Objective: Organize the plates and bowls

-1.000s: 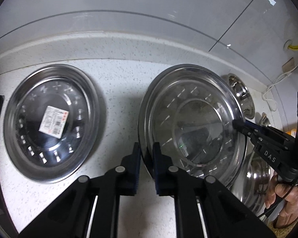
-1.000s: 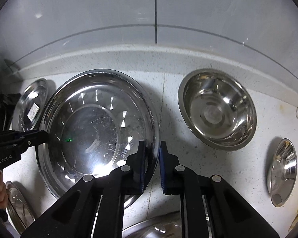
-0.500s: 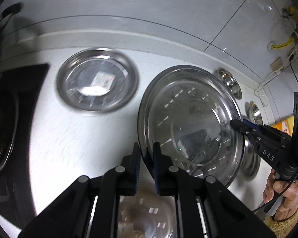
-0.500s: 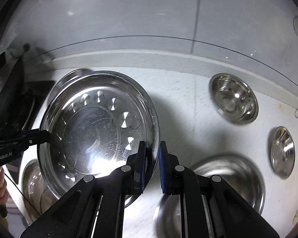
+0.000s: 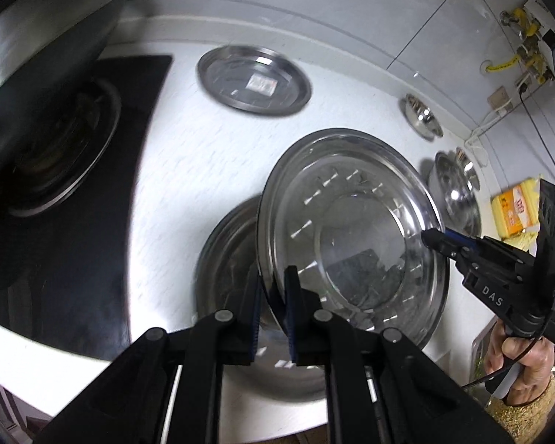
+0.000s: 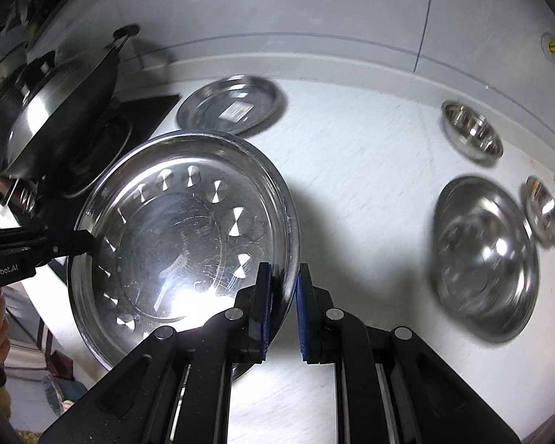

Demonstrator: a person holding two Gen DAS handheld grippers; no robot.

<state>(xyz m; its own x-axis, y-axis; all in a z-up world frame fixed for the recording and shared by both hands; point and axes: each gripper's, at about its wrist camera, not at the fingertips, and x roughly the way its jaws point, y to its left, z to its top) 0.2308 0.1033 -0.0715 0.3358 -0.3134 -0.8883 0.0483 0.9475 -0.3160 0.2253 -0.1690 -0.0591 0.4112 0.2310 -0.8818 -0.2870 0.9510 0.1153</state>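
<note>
lifting clear of the counter point(image 6: 370, 170), the big steel plate point(image 5: 351, 229) now hangs well above the other dishes, which look much smaller and farther off than a second ago; the stove point(image 5: 66, 170) and a pan point(image 6: 55, 103), out of sight before, have come into view at 9 to 10 o'clock.

the left gripper point(image 5: 272, 298) pinches the plate's rim at the 7 o'clock edge, its pads pressed onto the metal. the right gripper point(image 6: 282, 307) clamps the opposite rim, and from the left camera its tip shows at 3 o'clock with the person's right hand point(image 5: 518, 366) wrapped around the handle at 4 o'clock. the plate is tilted, held in the air between the two tools.

under it, at 6 o'clock in the left view, lies another large plate point(image 5: 225, 277). a plate with a sticker point(image 5: 255, 79) sits at 12 o'clock near the wall. at 2 to 3 o'clock in the right view sit a small bowl point(image 6: 471, 135), a wide bowl point(image 6: 484, 259) and a little dish point(image 6: 544, 211), all blurred by motion.
</note>
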